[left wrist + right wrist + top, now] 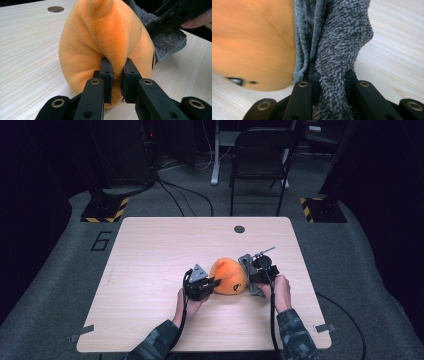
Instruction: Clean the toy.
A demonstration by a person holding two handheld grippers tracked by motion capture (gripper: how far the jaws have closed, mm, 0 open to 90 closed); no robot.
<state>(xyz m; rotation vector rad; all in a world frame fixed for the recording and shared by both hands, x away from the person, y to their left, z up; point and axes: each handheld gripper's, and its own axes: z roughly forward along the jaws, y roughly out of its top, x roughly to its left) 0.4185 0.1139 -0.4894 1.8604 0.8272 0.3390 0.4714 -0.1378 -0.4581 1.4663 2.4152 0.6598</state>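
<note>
Two grippers | left gripper [116, 72] pinching orange plush toy [105, 42] | right gripper [329, 75] clamping grey cloth [337, 37]

Right tool [331, 75] pinching grey towel [337, 37] beside orange plush [252, 42].

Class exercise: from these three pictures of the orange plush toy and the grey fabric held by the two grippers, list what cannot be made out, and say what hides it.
- Orange plush toy: its face, in the left gripper view; it is turned away.
- Toy's dark marking: blurred and close in the right gripper view.
- Grey fabric: how it joins the toy, hidden in folds.
- Right gripper: its jaw tips in the high view, behind its own body.
- Left gripper: the pinched fold's depth.
</note>
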